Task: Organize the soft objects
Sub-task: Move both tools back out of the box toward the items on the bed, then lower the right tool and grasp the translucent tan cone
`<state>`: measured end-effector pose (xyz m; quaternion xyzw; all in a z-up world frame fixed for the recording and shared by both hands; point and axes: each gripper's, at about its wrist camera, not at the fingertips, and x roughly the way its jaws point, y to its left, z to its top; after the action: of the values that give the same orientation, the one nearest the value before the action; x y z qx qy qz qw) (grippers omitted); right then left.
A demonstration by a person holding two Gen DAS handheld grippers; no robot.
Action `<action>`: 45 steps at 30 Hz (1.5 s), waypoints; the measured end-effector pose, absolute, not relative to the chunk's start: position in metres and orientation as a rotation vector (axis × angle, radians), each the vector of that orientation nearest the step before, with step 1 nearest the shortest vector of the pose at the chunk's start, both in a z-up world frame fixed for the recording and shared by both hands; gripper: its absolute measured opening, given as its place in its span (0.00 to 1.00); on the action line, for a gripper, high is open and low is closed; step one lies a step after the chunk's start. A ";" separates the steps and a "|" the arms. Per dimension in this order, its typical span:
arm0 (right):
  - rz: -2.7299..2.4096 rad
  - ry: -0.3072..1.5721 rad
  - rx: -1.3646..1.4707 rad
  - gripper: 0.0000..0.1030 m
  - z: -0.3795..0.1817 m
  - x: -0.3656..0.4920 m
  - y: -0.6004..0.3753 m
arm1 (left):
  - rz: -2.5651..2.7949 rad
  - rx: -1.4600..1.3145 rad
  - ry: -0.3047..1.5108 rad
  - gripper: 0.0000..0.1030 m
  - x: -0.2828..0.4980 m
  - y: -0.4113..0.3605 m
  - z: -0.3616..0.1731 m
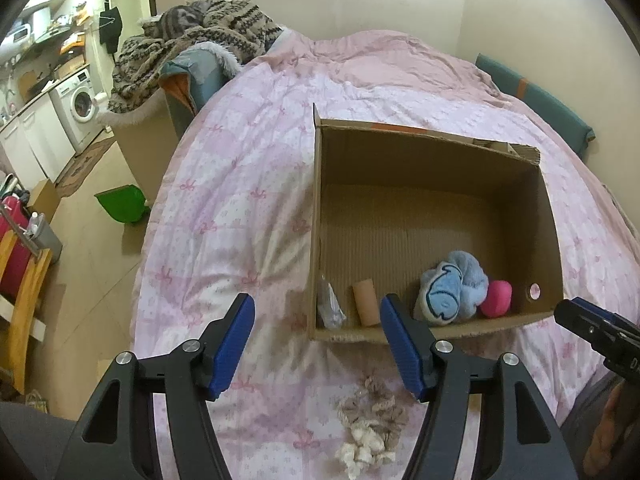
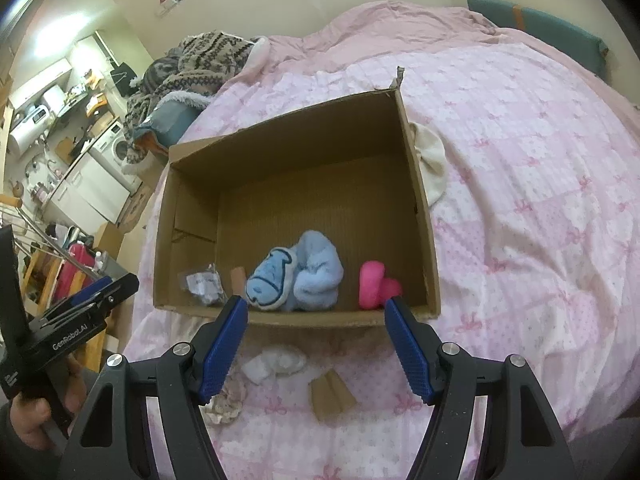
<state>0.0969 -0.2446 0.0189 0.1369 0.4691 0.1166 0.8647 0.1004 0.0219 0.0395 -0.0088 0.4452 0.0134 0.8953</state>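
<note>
You're working over a soft cotton-looking quilt [image 1: 248, 184] — matt, pink, creased, printed with bows. The cardboard box [image 2: 192, 216] is plain brown corrugated board, dull, its floor ribbed and its top edges torn rough. Inside, the blue plush toy [image 2: 296, 276] looks fleecy with a smoother stitched face, and the pink plush piece [image 2: 374, 282] is fuzzy and matt. The small bag [image 2: 202, 284] is thin, glossy clear plastic. Your left claw [image 1: 318, 350] and right claw [image 2: 316, 348] are matt black plastic with ridged blue pads [image 2: 408, 348] and shiny metal pivot pins — the scrunchies [image 1: 370, 428] near you are crinkled cloth.
</note>
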 end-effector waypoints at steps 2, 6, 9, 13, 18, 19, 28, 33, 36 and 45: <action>0.236 0.981 0.290 0.73 0.019 0.092 -0.245 | 0.026 -0.026 0.925 0.60 0.094 0.022 0.039; 0.234 1.006 0.319 0.73 0.014 0.085 -0.247 | 0.032 -0.034 0.934 0.60 0.087 0.021 0.039; 0.233 1.015 0.320 0.73 0.012 0.078 -0.244 | 0.036 -0.031 0.945 0.60 0.079 0.020 0.037; 0.242 1.034 0.323 0.73 0.009 0.072 -0.241 | 0.029 -0.039 0.960 0.60 0.070 0.019 0.035; 0.255 1.049 0.322 0.73 0.006 0.065 -0.238 | 0.013 -0.066 0.999 0.60 0.061 0.019 0.030; 0.257 1.045 0.319 0.73 0.007 0.063 -0.237 | 0.013 -0.068 1.004 0.60 0.059 0.019 0.029; 0.249 1.116 0.331 0.73 -0.010 0.066 -0.234 | 0.062 -0.065 1.057 0.60 0.061 0.024 0.013; 0.225 1.191 0.392 0.73 -0.028 0.072 -0.241 | 0.112 -0.087 1.086 0.60 0.064 0.034 0.005; 0.204 1.230 0.450 0.73 -0.039 0.075 -0.249 | 0.122 -0.099 1.092 0.60 0.064 0.037 0.004; 0.167 1.376 0.381 0.73 -0.076 0.092 -0.234 | 0.133 -0.135 1.126 0.60 0.067 0.043 -0.002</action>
<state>0.0921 -0.2344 -0.0764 0.1744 0.6303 0.0763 0.7527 0.0674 0.0433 -0.0023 -0.0641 0.5330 0.0631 0.8413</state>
